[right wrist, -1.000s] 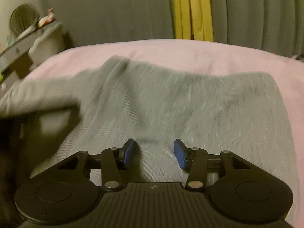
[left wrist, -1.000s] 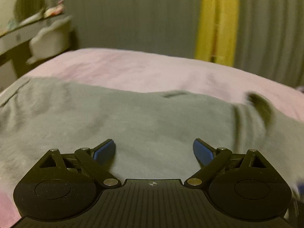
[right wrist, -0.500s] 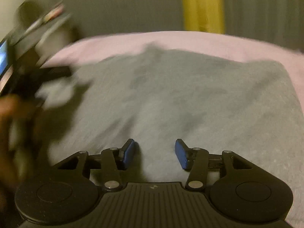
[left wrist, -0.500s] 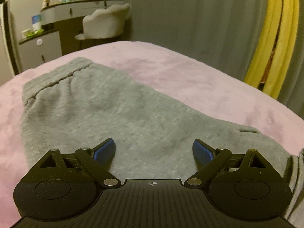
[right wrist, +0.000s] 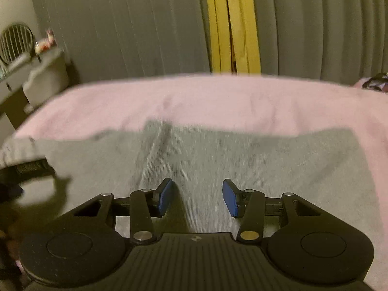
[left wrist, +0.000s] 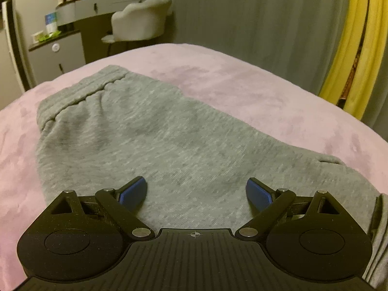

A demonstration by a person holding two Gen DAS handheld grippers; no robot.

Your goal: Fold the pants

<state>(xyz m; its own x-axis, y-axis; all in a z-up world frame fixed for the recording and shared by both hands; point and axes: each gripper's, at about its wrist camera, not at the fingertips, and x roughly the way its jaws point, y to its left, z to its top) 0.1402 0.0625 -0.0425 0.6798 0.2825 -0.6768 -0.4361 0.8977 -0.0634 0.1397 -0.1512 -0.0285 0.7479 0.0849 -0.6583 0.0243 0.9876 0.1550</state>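
Grey pants (left wrist: pixel 150 131) lie flat on a pink bed cover (left wrist: pixel 254 92), with the ribbed waistband (left wrist: pixel 80 92) at the far left in the left wrist view. My left gripper (left wrist: pixel 195 192) is open and empty, just above the cloth. In the right wrist view the pants (right wrist: pixel 254 160) spread across the bed with a lengthwise crease. My right gripper (right wrist: pixel 197 196) is open and empty over the cloth. The left gripper's dark body (right wrist: pixel 21 169) shows blurred at the left edge.
A vanity desk (left wrist: pixel 72 36) with bottles and a white chair (left wrist: pixel 140 21) stand beyond the bed's far left. Grey curtains (right wrist: pixel 121 24) with a yellow strip (right wrist: pixel 230 24) hang behind the bed. The pink cover (right wrist: pixel 218 101) lies bare past the pants.
My left gripper has swung left, so the waistband has come into its view. My right gripper has pulled back and lifted its view. Both stayed open.
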